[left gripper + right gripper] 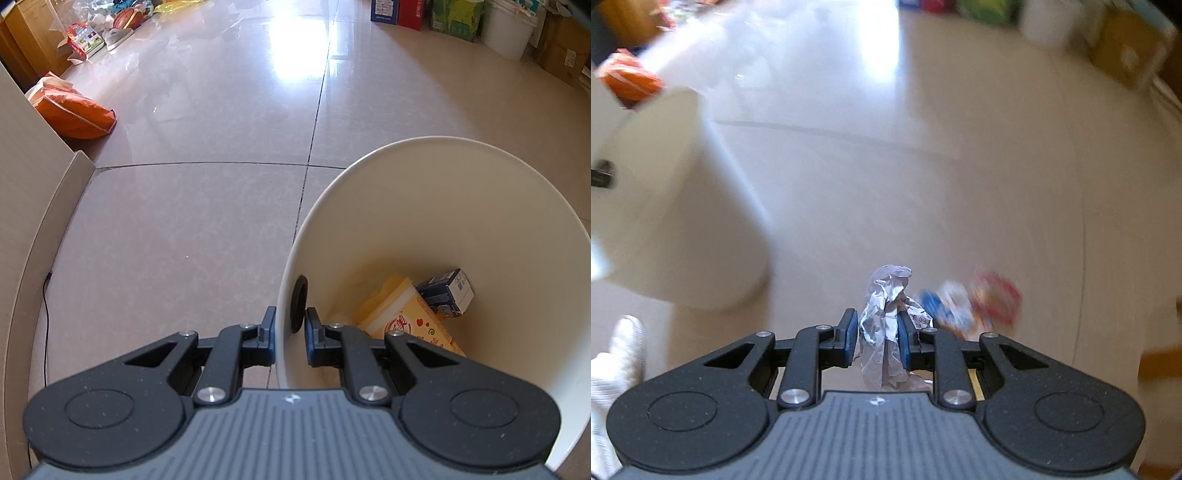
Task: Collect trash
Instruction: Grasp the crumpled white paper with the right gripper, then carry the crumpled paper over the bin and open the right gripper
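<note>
My left gripper point(290, 328) is shut on the near rim of a white trash bin point(436, 206), one finger outside the wall and one inside. Inside the bin lie a yellow snack box point(410, 317) and a small dark blue carton point(448, 291). My right gripper point(874, 334) is shut on a crumpled white paper ball point(884, 314) and holds it above the floor. Below it, blurred, lies a red, blue and white wrapper point(975, 304). The white bin point(676, 221) appears at the left of the right wrist view, with the left gripper's finger point(602, 173) on its rim.
An orange bag point(75, 114) lies by a beige cabinet point(29, 206) on the left. A basketball point(127, 18), shoes and boxes line the far wall; a white bucket point(508, 27) and cartons stand at far right. A white shoe point(617, 362) shows at lower left.
</note>
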Demonstrator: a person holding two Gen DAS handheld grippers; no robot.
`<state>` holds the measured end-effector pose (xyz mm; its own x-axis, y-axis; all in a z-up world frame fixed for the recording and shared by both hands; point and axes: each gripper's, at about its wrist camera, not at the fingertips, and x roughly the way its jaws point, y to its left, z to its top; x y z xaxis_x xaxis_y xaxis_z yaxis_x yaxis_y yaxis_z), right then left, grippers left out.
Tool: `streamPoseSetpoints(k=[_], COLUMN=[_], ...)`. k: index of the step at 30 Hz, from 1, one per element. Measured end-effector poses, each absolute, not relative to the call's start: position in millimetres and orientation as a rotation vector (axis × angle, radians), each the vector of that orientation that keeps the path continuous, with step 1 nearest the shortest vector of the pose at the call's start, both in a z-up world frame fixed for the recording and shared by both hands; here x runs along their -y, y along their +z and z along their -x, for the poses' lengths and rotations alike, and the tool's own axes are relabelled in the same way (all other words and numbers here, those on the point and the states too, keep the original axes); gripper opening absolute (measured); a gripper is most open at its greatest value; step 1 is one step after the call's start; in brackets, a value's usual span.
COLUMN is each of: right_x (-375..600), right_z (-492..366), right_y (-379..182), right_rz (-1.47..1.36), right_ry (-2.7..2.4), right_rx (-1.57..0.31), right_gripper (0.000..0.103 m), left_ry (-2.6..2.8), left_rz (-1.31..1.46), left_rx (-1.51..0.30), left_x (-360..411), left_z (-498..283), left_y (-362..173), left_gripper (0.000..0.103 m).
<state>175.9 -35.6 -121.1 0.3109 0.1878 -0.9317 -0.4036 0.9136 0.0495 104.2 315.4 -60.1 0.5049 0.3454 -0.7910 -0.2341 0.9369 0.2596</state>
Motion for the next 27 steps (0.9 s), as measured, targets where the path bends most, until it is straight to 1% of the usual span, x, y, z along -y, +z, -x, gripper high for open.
streamPoseSetpoints(k=[5, 10, 20, 23, 24, 26, 27], right_x=[-17, -69, -140, -149, -149, -148, -147], right_z=[-178, -175, -173, -169, -169, -169, -168], right_y=[-64, -27, -6, -3, -3, -3, -4], right_rz=[0.245, 0.282, 0.328, 0.338, 0.343, 0.345, 0.339], right_ry=[0.544, 0.679, 0.828, 0.840, 0.839, 0.831, 0.823], right_rx=[-1.100, -1.043, -1.000, -0.994, -0.993, -0.993, -0.992], right_gripper=[0.026, 0.026, 0.027, 0.032, 0.036, 0.046, 0.058], left_ry=[0.347, 0.344, 0.337, 0.334, 0.332, 0.331, 0.331], left_rz=[-0.122, -0.125, -0.123, -0.119, -0.117, -0.117, -0.117], left_rx=[-0.983, -0.983, -0.984, -0.987, -0.987, -0.988, -0.988], left_x=[-315, -316, -317, -318, -318, -319, -318], left_z=[-104, -105, -104, -104, -104, -105, -104], left_y=[-60, -60, -60, -60, -60, -60, -59], left_gripper=[0.013, 0.013, 0.013, 0.013, 0.013, 0.013, 0.013])
